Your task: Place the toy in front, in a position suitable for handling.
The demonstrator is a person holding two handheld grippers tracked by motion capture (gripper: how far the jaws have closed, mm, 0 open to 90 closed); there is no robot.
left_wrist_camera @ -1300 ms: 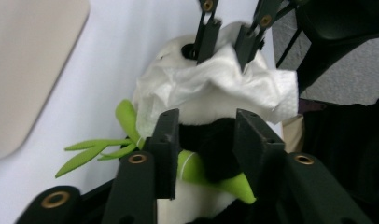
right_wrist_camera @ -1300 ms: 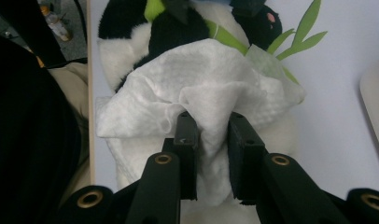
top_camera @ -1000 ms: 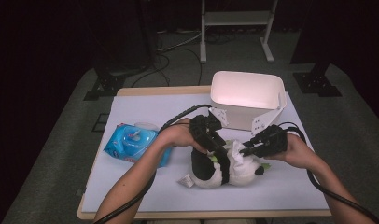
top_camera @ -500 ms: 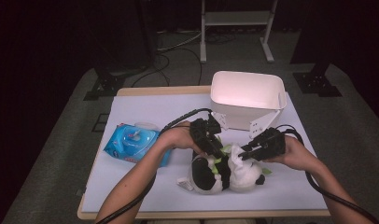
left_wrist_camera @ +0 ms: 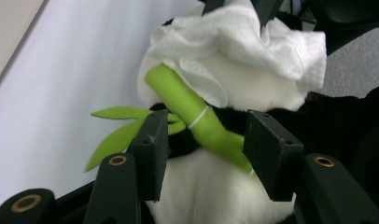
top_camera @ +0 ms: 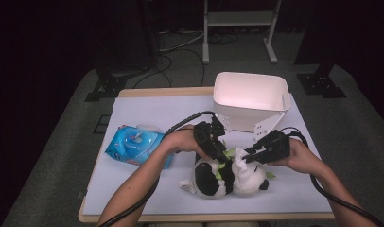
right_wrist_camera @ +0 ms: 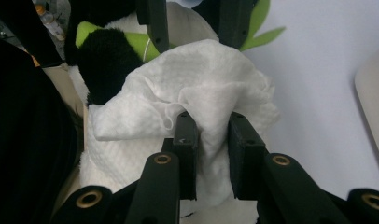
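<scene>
A person works two hand-held grippers over a plush panda (top_camera: pixel 225 177) lying on its side near the front edge of the white-covered table (top_camera: pixel 147 111), right of centre. The left gripper (top_camera: pixel 222 158) comes down on the toy's middle; in the left gripper view its jaws stand part-open on either side of the panda's green felt bamboo stalk (left_wrist_camera: pixel 197 119), and whether they press it cannot be told. The right gripper (top_camera: pixel 248 157) reaches in from the right-hand side, its jaws narrowed and pinching a fold of a crumpled white wipe (right_wrist_camera: pixel 197 100) that rests against the panda's white fur, beside a black furry part of the toy. Green leaves (left_wrist_camera: pixel 115 135) of the bamboo stick out toward the table surface. A blue pack of wet wipes (top_camera: pixel 139 145) lies toward the table's left edge, well apart from the panda. A white plastic bin (top_camera: pixel 250 99) stands at the back right corner of the table. Black cables (top_camera: pixel 183 124) trail from both grippers across the table and off its front edge.
</scene>
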